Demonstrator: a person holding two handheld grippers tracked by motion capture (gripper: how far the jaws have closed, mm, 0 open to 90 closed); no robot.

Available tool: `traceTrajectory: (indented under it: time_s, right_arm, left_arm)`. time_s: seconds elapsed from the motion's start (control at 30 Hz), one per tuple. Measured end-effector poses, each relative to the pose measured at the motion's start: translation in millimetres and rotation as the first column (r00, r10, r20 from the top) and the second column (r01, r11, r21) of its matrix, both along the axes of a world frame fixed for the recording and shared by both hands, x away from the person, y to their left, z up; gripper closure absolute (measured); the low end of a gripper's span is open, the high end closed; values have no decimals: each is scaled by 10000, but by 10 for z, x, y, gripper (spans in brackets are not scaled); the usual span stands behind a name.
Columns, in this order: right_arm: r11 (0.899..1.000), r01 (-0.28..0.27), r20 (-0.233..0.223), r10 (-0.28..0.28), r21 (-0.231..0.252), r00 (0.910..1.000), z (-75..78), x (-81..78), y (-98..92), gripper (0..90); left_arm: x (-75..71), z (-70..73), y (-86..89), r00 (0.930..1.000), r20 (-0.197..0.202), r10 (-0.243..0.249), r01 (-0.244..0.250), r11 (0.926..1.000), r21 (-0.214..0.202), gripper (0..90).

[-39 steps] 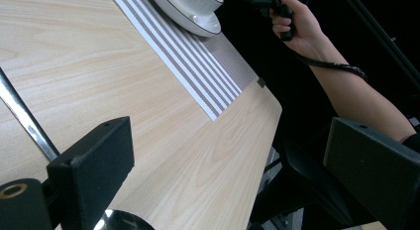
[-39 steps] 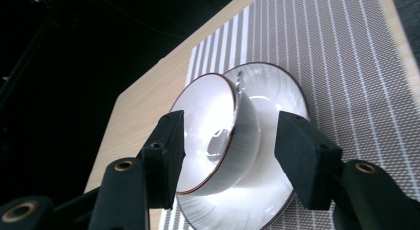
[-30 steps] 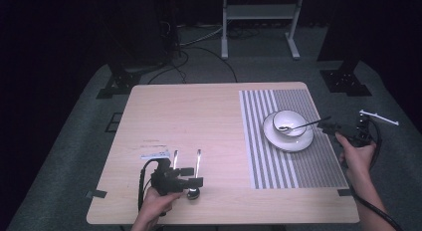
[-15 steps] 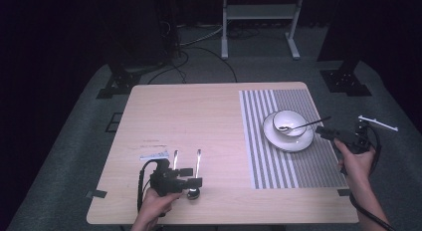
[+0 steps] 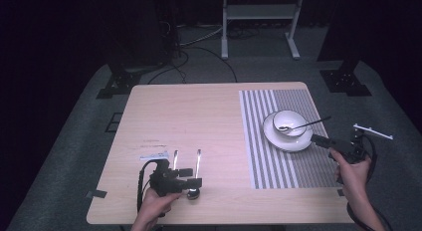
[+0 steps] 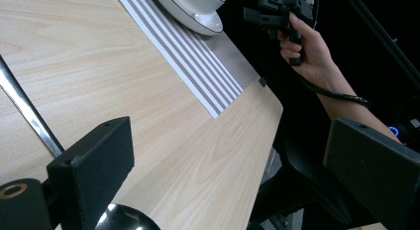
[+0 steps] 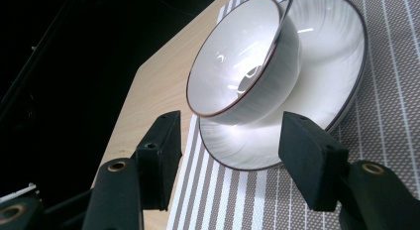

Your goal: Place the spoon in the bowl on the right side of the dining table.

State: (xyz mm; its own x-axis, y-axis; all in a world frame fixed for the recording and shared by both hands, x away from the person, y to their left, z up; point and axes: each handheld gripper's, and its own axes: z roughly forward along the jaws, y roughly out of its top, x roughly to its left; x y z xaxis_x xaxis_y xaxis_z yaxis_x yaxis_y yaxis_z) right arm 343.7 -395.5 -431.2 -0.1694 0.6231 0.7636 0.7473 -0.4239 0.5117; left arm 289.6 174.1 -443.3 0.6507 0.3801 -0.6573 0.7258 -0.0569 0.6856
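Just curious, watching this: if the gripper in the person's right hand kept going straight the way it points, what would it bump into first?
Most likely the plate rim, just ahead of the open right gripper, with the bowl on it right behind. Depth is hard to judge, so it might meet the bowl first.

Your bowl (image 5: 289,123) – white, with a thin dark rim – sits upright on a white plate (image 5: 278,139), itself flat on the striped mat (image 5: 278,161) at about three o'clock on the table. A spoon (image 5: 306,124) rests in the bowl, its handle leaning over the rim toward three o'clock.
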Motion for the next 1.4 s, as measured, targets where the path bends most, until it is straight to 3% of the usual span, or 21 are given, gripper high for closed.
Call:
traceTrajectory:
  time_s: [0.63, 1.4]
  right_arm:
    - [9975, -703, 275, 705, -65, 9971, 11, -180, 244, 397]
    - [9834, -1792, 407, 1803, -299, 9828, -58, -336, 606, 383]
  left_arm:
    - [-6, 22, 27, 10000, 80, 37, -37, 10000, 0, 38]
    - [-16, 37, 66, 9998, 151, 142, -142, 9999, 13, 38]
